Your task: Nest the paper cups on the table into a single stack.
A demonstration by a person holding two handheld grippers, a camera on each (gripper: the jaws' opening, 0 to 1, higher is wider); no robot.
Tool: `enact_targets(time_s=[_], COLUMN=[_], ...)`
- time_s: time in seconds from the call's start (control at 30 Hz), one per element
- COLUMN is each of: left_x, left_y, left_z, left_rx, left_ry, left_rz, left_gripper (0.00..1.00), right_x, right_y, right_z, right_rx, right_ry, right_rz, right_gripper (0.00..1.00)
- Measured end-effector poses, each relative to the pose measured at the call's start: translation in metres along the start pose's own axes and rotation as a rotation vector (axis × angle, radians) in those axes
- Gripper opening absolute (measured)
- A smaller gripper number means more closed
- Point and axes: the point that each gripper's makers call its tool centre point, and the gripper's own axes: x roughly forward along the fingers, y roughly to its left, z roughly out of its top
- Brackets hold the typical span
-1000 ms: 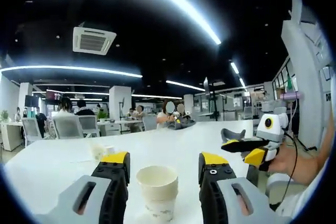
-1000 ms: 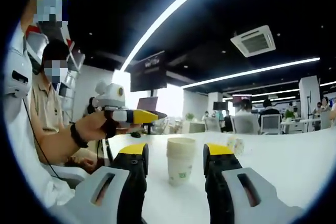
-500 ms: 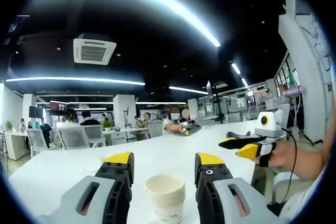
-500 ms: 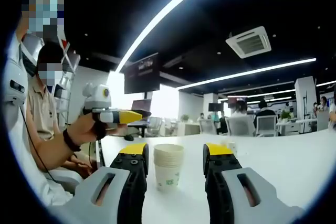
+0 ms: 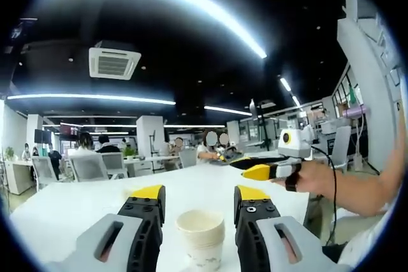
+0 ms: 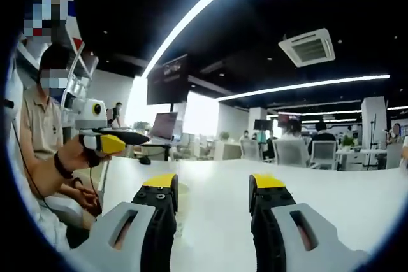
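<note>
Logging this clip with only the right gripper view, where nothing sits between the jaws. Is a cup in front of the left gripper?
Observer: Yes. In the left gripper view a paper cup stands upright on the white table, between the left gripper's open jaws.
Operator: Are they touching it?
Observer: No, a gap shows on each side.
Operator: Where's the right gripper from there?
Observer: The right gripper, held in a hand, is above the table, right of the cup.

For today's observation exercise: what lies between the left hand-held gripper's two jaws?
A paper cup stands on the white table, in the left gripper view.
</note>
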Motion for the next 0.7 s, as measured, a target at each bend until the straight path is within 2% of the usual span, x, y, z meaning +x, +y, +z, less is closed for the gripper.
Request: enact_targets(time_s=[0.07,0.13,0.5,0.53,0.7], left_x=[-0.002,-0.004,-0.006,-0.006,-0.007], left_y=[0.001,0.001,0.003,0.004,0.005], left_z=[0.001,0.007,0.018,0.018,0.018], left_rx=[0.000,-0.020,-0.015,-0.011,-0.010], left_ry=[0.000,-0.020,-0.047,-0.047,-0.050], left_rz=[-0.004,-0.015,-0.012,-0.011,-0.015], left_gripper=[0.46,0.47,0.46,0.46,0.46], right_x=[0.011,0.023,0.111,0.118,0.149], right_y=[-0.011,-0.029,-0.123,-0.129,-0.135], right_z=[-0.007,-0.020,-0.080,-0.085,-0.101], right_rx=[0.004,-0.009,0.018,0.030,0.038], right_ry=[0.016,0.065,0.199,0.207,0.263], right_rz=[-0.007,-0.046,-0.141,-0.146,-0.140], right_gripper=[0.47,0.48,0.56,0.56,0.56])
